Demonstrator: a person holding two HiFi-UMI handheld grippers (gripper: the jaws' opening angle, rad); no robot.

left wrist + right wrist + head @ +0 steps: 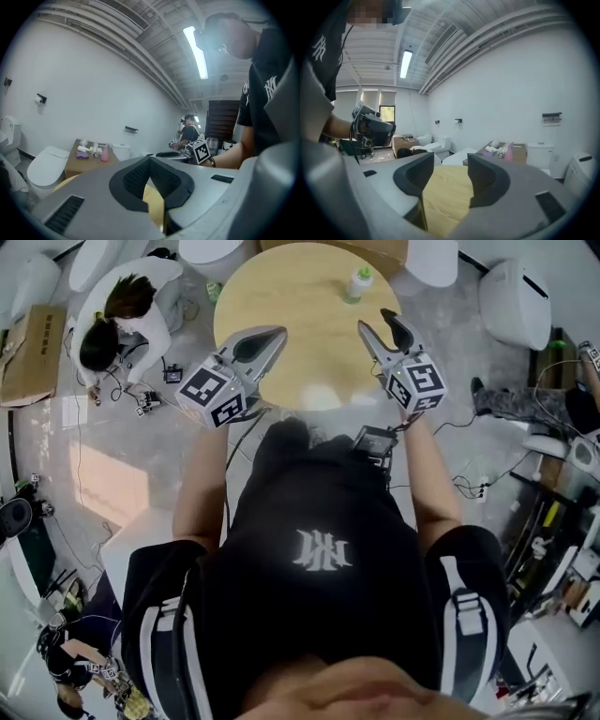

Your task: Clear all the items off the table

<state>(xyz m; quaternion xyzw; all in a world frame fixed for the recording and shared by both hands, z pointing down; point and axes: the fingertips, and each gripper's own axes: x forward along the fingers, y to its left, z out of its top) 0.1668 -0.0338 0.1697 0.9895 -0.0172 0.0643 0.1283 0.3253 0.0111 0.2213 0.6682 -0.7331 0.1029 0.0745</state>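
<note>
1. Bottle (357, 284), pale with a green cap, stands upright on the far part of the round wooden table (300, 296), close to its far right edge. It is the only item on the tabletop in the head view.
2. Right gripper (378, 322) hovers over the near right part of the table, its tips pointing toward the bottle but clear of it. In the right gripper view its jaws (451, 161) stand apart, released, with only bare tabletop (445, 197) showing in the gap.
3. Left gripper (272, 334) is held over the near left part of the table, well apart from the bottle. In the left gripper view its dark pads (136, 176) meet at the tips, clenched on nothing, with a sliver of tabletop showing below them.
4. Each gripper carries its marker cube, the left (214, 393) and the right (419, 382), just off the table's near edge.
5. A seated person (117, 320) is bent over cables on the floor beyond the left gripper, next to a cardboard box (33, 352).
</note>
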